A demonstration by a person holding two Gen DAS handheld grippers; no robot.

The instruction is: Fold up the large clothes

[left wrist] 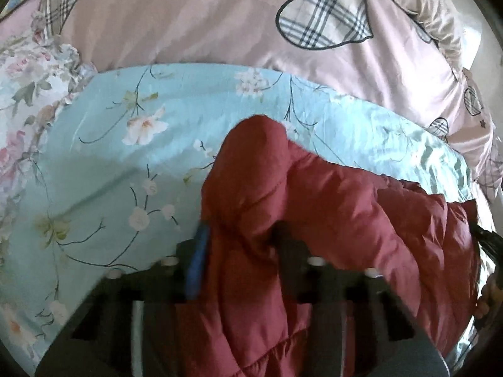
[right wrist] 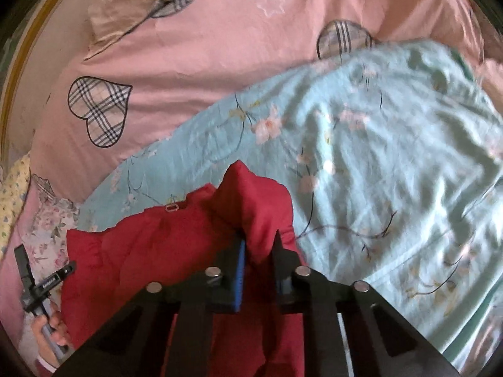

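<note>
Red jacket [right wrist: 176, 238] bunched between both grippers' clamped jaws.

One red jacket [right wrist: 151, 251]; two grippers [right wrist: 259, 248], seemingly

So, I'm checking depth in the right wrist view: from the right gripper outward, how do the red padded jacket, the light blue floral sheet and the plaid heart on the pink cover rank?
1. Red padded jacket: pinched in the right gripper.
2. Light blue floral sheet: under the jacket, spreading ahead and right.
3. Plaid heart: far left, on the pink cover.
</note>
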